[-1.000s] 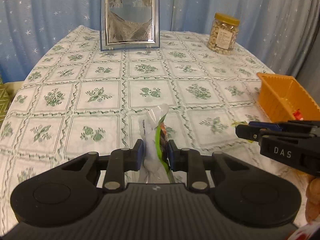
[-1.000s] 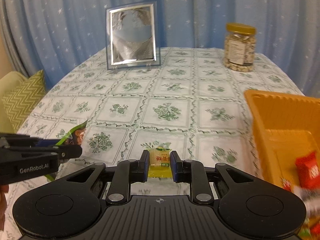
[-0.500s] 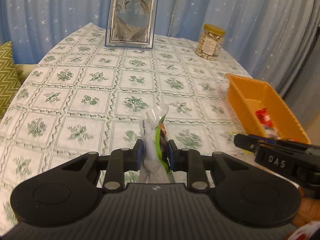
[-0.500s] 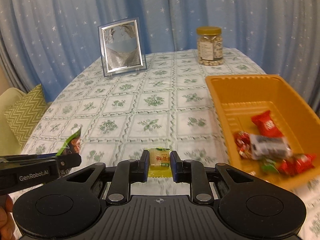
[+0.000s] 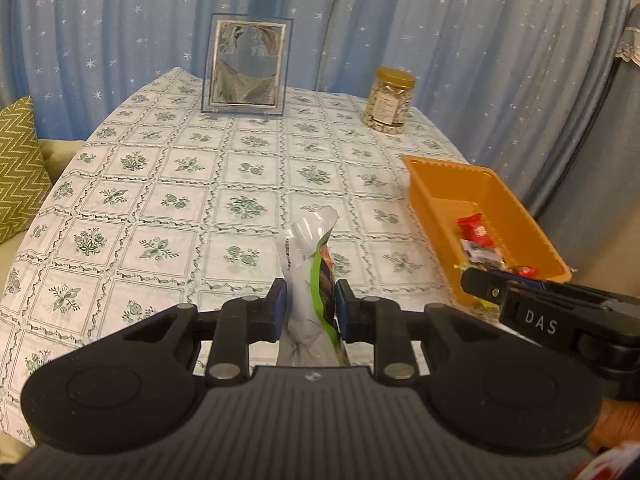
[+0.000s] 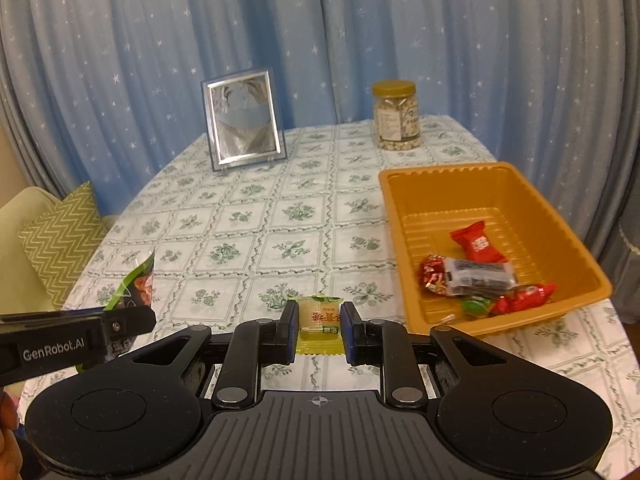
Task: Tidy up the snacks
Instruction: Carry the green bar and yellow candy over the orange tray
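above the table, my left gripper pinches a pouch, my right gripper a candy; tray at two o'clock.

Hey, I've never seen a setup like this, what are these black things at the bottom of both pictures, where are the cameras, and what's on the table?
Those are two handheld grippers; a person holds one in each hand, no robot arm. Each carries a camera looking forward along its jaws, so each picture is taken from one gripper. The left gripper is shut on a silver and green snack pouch. The right gripper is shut on a small yellow candy. On the floral tablecloth stand a picture frame, a jar of nuts and an orange tray already holding several wrapped snacks. Each gripper also shows at the edge of the other's picture.
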